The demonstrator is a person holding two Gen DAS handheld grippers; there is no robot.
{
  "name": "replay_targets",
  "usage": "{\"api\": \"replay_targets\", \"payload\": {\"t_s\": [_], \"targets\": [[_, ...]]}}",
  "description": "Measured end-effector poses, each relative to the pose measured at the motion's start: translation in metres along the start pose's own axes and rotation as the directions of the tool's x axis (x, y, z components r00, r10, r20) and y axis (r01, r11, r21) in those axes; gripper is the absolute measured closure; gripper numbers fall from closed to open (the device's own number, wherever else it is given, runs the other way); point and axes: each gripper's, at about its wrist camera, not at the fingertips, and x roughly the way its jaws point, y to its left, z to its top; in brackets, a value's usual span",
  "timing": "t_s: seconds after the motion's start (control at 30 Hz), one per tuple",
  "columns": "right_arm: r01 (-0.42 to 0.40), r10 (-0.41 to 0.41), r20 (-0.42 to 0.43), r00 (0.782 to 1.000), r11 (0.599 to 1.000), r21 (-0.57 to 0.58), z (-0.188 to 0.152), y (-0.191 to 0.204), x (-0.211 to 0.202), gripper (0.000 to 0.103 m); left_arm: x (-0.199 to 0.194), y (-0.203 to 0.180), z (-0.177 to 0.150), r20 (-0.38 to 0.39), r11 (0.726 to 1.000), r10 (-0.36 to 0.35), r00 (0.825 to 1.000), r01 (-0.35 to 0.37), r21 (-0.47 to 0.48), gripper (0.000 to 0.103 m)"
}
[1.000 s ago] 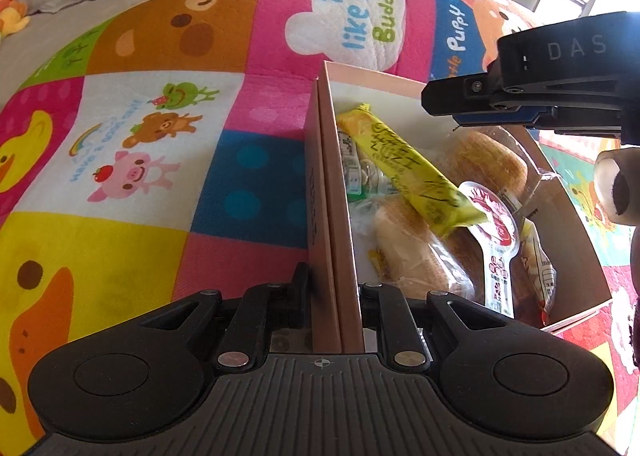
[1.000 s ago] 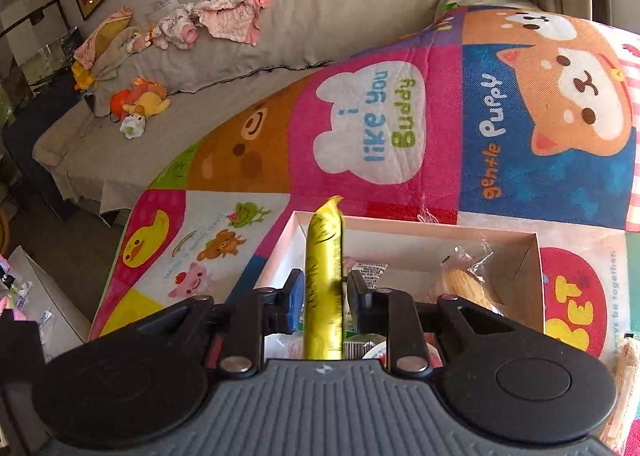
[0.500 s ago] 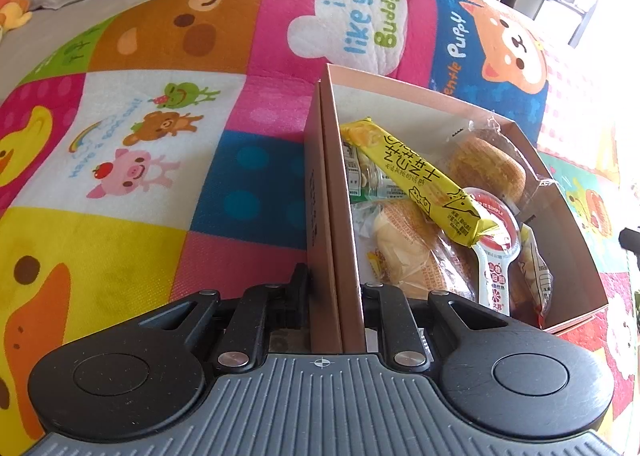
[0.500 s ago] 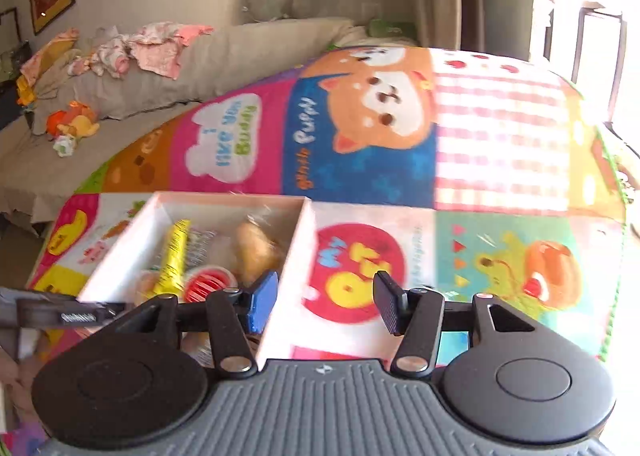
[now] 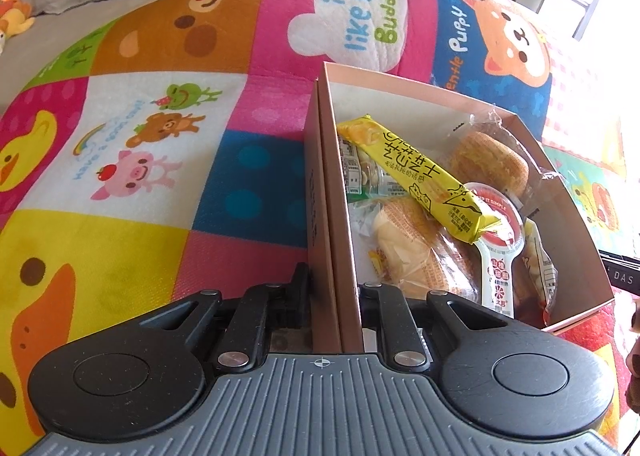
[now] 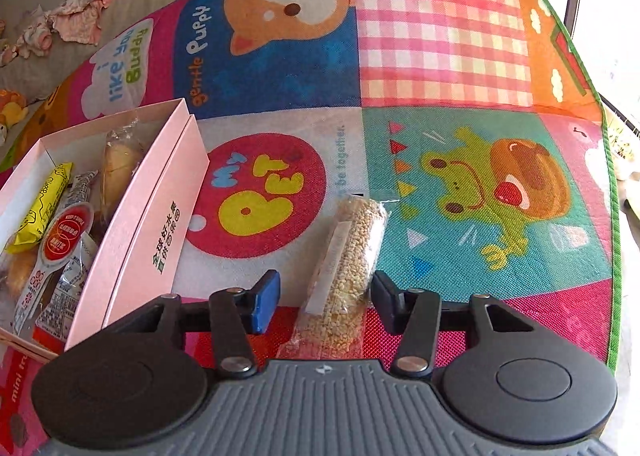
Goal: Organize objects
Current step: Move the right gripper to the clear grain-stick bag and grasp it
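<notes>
The left hand-held gripper point(image 5: 334, 292) is closed on the near side wall of the box point(image 5: 576, 215), one finger outside the wall and one inside, pinching the cardboard between them. The box sits on a play mat point(image 5: 160, 183) printed with cartoon animals.

Inside the box, a yellow bar point(image 5: 416, 175) lies diagonally on top of the other snacks. Under it and beside it are a bun point(image 5: 408, 252) in clear wrap near the gripped wall, a second bun point(image 5: 492, 163) toward the far corner, and a red-lidded cup point(image 5: 500, 223) that the low end of the bar overlaps. Further packets lie beneath, too covered to tell apart.

The right hand-held gripper point(image 6: 326, 302) is wide open and holds nothing. Its fingers stand on either side of a grain bar point(image 6: 348, 264) in clear wrap, which lies flat on the mat just right of the box, lengthwise along the gripper's axis. Neither finger appears to touch the wrapper; the gap on the blue-padded side looks larger.

From the right view, the pink outer wall of the box carries green printed characters, and the yellow bar and red-lidded cup show inside it at the left edge.
</notes>
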Motion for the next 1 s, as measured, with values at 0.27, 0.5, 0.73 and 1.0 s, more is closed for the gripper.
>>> {"api": "replay_targets", "payload": {"t_s": [0.27, 0.5, 0.73, 1.0], "targets": [[-0.044, 0.044, -0.011, 0.999, 0.999, -0.032, -0.026, -0.005, -0.032, 0.071, 0.000, 0.000, 0.000, 0.001, 1.000, -0.001, 1.000, 0.001, 0.000, 0.086], [-0.105, 0.104, -0.028, 0.994, 0.993, -0.044, -0.074, -0.006, -0.082, 0.073, 0.000, 0.001, 0.000, 0.000, 1.000, 0.000, 1.000, 0.000, -0.001, 0.086], [-0.205, 0.201, -0.069, 0.977, 0.978, -0.049, -0.102, 0.008, -0.118, 0.074, 0.000, 0.001, -0.001, 0.002, 1.000, 0.002, 1.000, -0.002, -0.002, 0.086], [-0.270, 0.262, -0.077, 0.962, 0.955, -0.124, -0.115, 0.043, -0.133, 0.064, -0.001, 0.000, -0.002, 0.000, 1.000, 0.003, 1.000, -0.003, 0.000, 0.086]]}}
